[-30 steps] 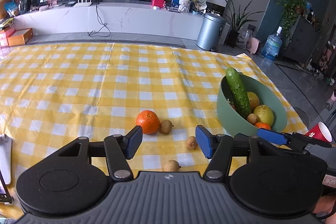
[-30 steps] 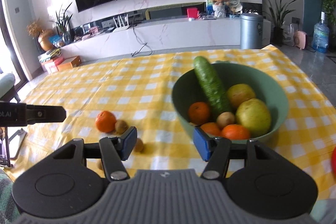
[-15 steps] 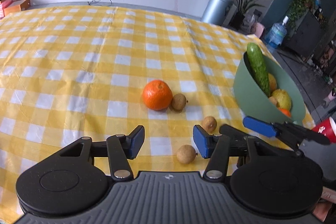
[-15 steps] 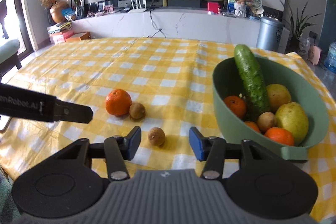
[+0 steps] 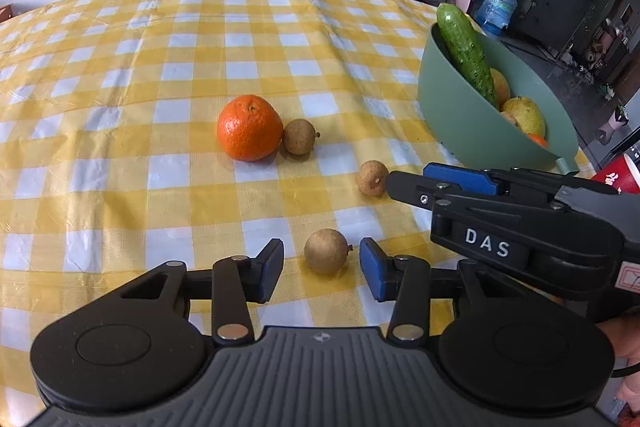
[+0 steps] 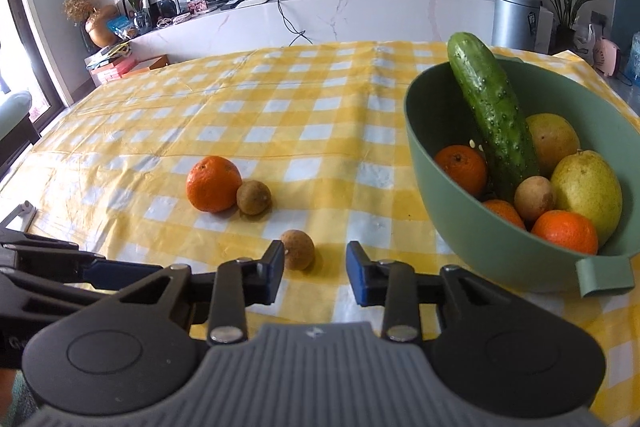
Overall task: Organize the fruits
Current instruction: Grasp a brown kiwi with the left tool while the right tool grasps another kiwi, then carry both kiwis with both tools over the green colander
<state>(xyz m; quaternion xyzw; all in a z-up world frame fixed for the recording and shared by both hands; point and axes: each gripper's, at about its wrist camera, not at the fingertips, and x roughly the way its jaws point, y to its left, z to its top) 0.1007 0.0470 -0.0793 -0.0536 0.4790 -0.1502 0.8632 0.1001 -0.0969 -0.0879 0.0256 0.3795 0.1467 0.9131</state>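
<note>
Between your left gripper's (image 5: 321, 269) closing, still-spread jaws, at twelve o'clock, sits a brown fruit (image 5: 327, 251), untouched; your right gripper (image 6: 315, 273), also closing, has another fruit (image 6: 297, 249) at eleven o'clock.

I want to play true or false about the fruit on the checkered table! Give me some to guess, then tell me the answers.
1. The cucumber leans in the green bowl. True.
2. The orange on the cloth sits alone. False: a small brown fruit is right beside it.
3. The left claw has a small brown fruit between its fingers. True; its jaws are closing, not yet touching.
4. The bowl is empty. False: it holds oranges, yellow fruit and more.
</note>
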